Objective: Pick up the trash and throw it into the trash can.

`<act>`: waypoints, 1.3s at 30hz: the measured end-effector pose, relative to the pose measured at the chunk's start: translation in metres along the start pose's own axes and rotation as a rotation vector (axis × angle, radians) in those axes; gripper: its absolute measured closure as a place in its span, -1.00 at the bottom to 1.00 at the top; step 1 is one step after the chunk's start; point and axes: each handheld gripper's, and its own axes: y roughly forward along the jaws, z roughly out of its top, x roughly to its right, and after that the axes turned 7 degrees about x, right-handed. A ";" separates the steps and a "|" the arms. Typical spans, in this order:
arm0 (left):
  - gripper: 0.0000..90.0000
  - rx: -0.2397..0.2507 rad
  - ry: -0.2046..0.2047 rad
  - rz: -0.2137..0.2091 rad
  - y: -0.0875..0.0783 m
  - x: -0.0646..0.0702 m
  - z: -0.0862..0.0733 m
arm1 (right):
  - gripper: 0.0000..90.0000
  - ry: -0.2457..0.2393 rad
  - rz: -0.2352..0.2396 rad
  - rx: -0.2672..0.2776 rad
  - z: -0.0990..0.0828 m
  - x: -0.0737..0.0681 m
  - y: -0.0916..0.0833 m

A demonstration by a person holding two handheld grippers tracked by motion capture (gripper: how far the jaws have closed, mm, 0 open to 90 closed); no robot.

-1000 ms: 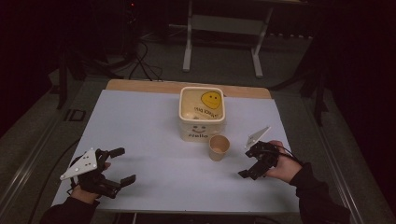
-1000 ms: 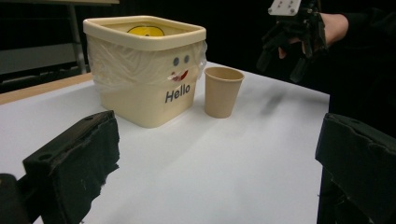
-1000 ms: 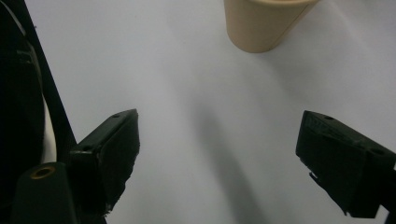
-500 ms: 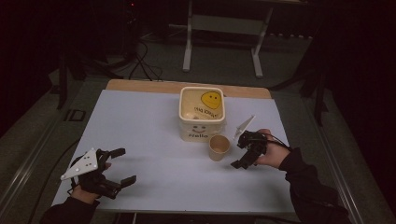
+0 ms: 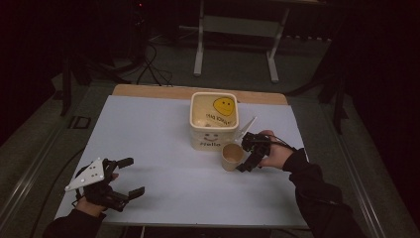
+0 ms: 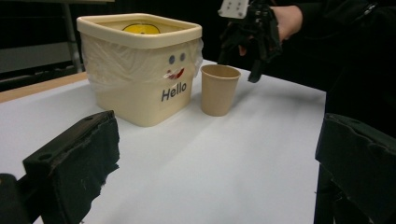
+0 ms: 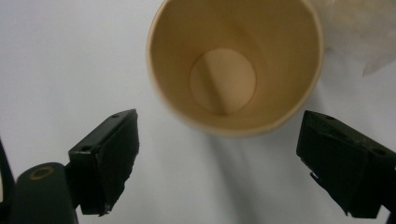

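A tan paper cup (image 5: 232, 156) stands upright and empty on the white table top, just in front of a cream square tub (image 5: 214, 121) marked "Hello" with a yellow smiley inside. My right gripper (image 5: 246, 156) hangs at the cup's right side, tilted down. In the right gripper view its jaws (image 7: 219, 123) are open and have just been opening, with nothing between them; the cup (image 7: 233, 65) sits just beyond the tips. My left gripper (image 5: 131, 176) rests open near the front left corner. The left gripper view looks past its jaws (image 6: 219, 140) at the cup (image 6: 218, 88), the tub (image 6: 140, 70) and the right gripper (image 6: 247, 56).
The white table top (image 5: 163, 148) has a wooden strip (image 5: 148, 91) along its far edge. A metal stand (image 5: 235, 44) and cables lie on the dark floor behind. The tub has a thin plastic liner (image 6: 112, 51) over its rim.
My right gripper has moved left across the table from the right side up to the paper cup. The left gripper, the cup and the tub have stayed put.
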 end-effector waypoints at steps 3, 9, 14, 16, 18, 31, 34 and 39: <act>-0.99 0.003 0.000 -0.005 0.000 0.000 0.000 | -0.74 -0.008 0.011 -0.012 0.008 0.002 0.006; -0.99 0.000 -0.001 -0.007 0.001 0.000 0.000 | -0.72 -0.024 0.021 -0.024 0.020 0.003 0.013; -0.99 0.002 -0.005 -0.009 0.001 0.000 0.000 | -0.71 -0.033 0.031 -0.035 0.029 0.003 0.018; -0.99 0.000 -0.004 -0.009 0.001 0.000 0.000 | -0.70 -0.038 0.037 -0.041 0.032 0.003 0.021; -0.99 0.000 -0.004 -0.009 0.001 0.000 0.000 | -0.70 -0.040 0.035 -0.048 0.034 0.002 0.022; -0.99 -0.004 -0.011 -0.012 0.001 -0.001 -0.001 | -0.46 -0.048 0.031 -0.062 0.039 0.002 0.019; -0.99 -0.004 -0.011 -0.011 0.001 -0.001 -0.001 | -0.46 -0.059 0.024 -0.060 0.039 0.001 0.016; -0.99 -0.003 -0.012 -0.012 0.001 -0.001 -0.001 | -0.46 -0.070 0.031 -0.061 0.038 -0.001 0.003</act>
